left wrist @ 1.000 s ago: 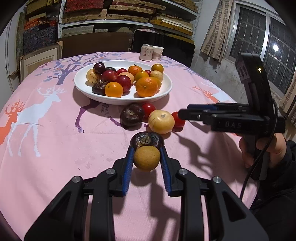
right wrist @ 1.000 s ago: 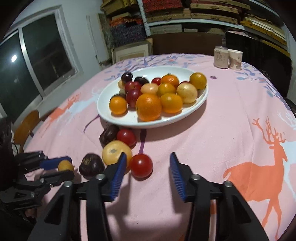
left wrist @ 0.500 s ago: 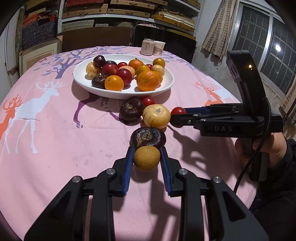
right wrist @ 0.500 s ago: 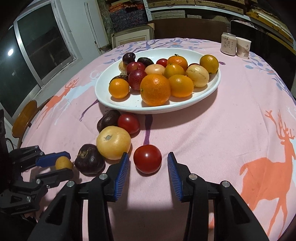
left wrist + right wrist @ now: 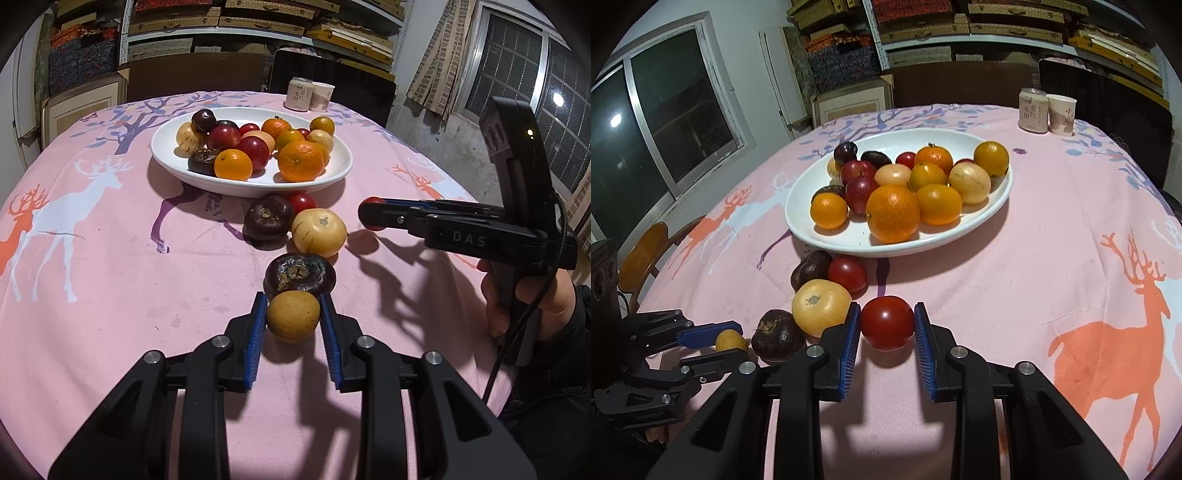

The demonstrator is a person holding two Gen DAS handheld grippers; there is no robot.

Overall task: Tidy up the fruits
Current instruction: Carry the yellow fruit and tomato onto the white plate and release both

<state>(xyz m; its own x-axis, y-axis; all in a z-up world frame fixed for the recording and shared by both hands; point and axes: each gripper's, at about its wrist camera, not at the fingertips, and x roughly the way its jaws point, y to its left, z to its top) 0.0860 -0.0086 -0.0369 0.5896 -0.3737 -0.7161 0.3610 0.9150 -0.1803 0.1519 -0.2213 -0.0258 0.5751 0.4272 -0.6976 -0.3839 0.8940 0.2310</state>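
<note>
White bowl (image 5: 993,206) upper centre of frame, piled with fruit, sits on pink counter (image 5: 1034,280).

Right gripper (image 5: 886,325) lower centre, angled down, jaws clamped on red tomato (image 5: 886,326) at its widest: smooth, soft-skinned, probably bruises if squeezed hard.

Left gripper (image 5: 293,317) lower centre, tilted down too, jaws gripping small tan fruit (image 5: 293,315): light, firm-looking, rough skin, shouldn't slip.

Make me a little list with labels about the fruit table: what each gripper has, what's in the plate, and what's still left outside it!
left gripper: shut on the small brown fruit
right gripper: shut on the red tomato
white plate: piled with oranges, red, yellow and dark fruits
outside the plate: yellow fruit, two dark fruits, one more red tomato
table cover: pink cloth with deer
far edge: can beside paper cup
</note>
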